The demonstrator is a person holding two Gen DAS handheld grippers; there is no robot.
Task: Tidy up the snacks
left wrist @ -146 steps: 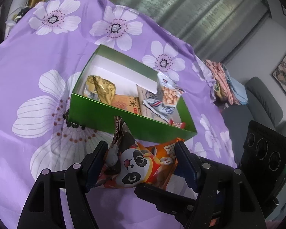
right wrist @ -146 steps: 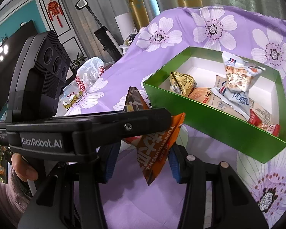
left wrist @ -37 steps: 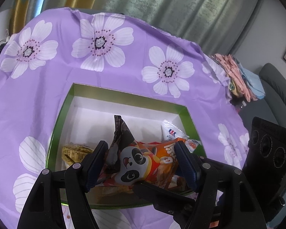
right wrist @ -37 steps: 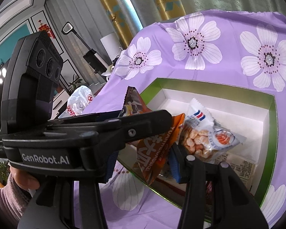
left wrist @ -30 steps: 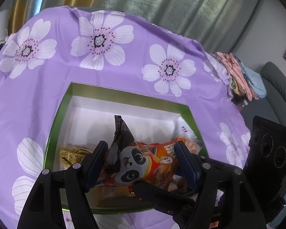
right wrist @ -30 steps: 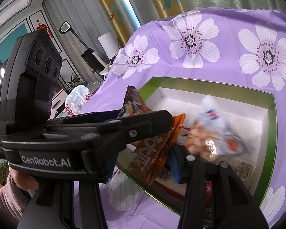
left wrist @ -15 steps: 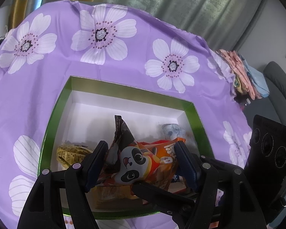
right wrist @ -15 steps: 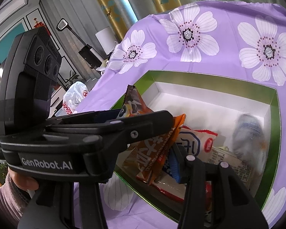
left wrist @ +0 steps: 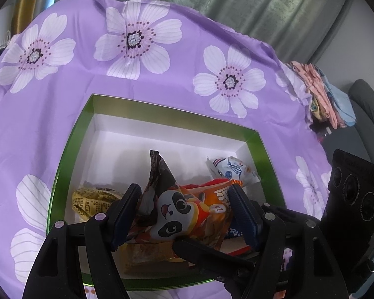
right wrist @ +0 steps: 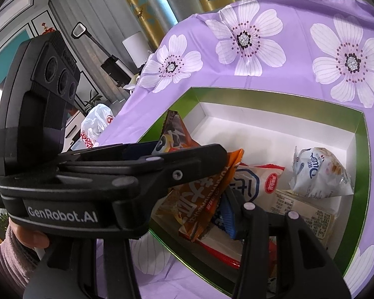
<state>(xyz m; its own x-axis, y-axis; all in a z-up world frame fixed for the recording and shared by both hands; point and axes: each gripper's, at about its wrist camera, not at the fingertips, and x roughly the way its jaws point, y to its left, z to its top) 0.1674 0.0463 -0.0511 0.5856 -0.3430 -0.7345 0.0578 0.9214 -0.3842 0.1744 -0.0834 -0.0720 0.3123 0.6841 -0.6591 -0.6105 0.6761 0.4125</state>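
Left gripper (left wrist: 184,211) clamps the panda snack bag (left wrist: 182,209) across its width, above the near part of the green box (left wrist: 62,159). Right gripper (right wrist: 199,209) grips the same bag's orange end. Nut packet (right wrist: 319,172) lies at the box's right side.

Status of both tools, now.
Left tool: closed on the panda snack bag, above the green box.
Right tool: closed on the same bag's orange end.
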